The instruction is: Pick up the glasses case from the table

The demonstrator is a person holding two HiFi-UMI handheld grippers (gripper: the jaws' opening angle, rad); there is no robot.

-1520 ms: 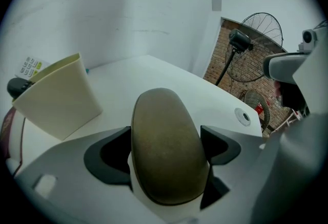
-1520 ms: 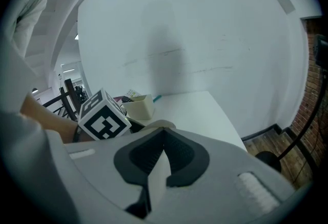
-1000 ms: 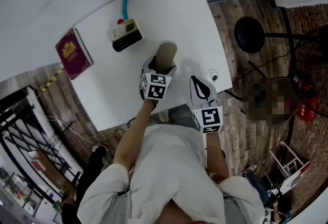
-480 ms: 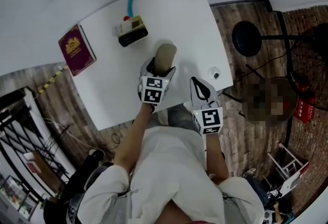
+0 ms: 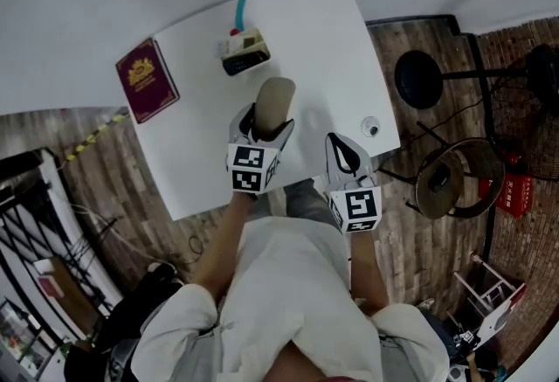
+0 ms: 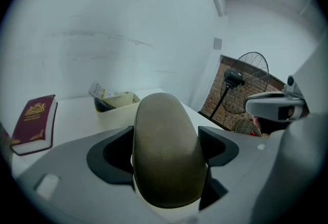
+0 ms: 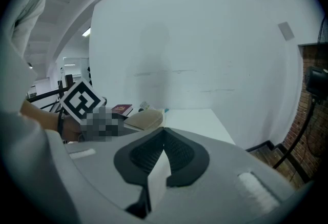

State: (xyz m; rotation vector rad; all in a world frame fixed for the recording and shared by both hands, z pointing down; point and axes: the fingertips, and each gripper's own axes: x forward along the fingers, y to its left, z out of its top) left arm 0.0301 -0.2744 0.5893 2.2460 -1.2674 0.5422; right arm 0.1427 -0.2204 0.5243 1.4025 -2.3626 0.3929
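I am reading the left gripper (image 6: 166, 148) through its own view first. Its jaws are clamping the glasses case (image 6: 166, 171), with the dark pads (image 6: 218, 145) pressing on either flank of the rounded olive-brown shell. The case is filling the middle of that picture and covering the surface under it, so I am not able to tell whether it is resting on the table (image 5: 323, 39) or hanging clear of it.

The head view is giving me what that camera is missing. The case is lying over the near middle of the white table, pointing away from the person, and the left gripper's marker cube (image 5: 249, 169) is sitting by the near edge.

The right gripper (image 7: 164, 133) is showing its jaws pressed together with nothing between them. From above it is hovering by the table's front edge, just right of the left one and apart from the case.

Only the head view is showing me a small round object (image 5: 371, 125) near the table's right edge and a stool (image 5: 419, 79) on the wooden floor. The maroon book (image 5: 147, 79) and the cream tray (image 5: 243, 51) are lying at the far side. The tray's contents are too small to make out. Only the left gripper view is showing a fan (image 6: 245, 77) standing against brick.
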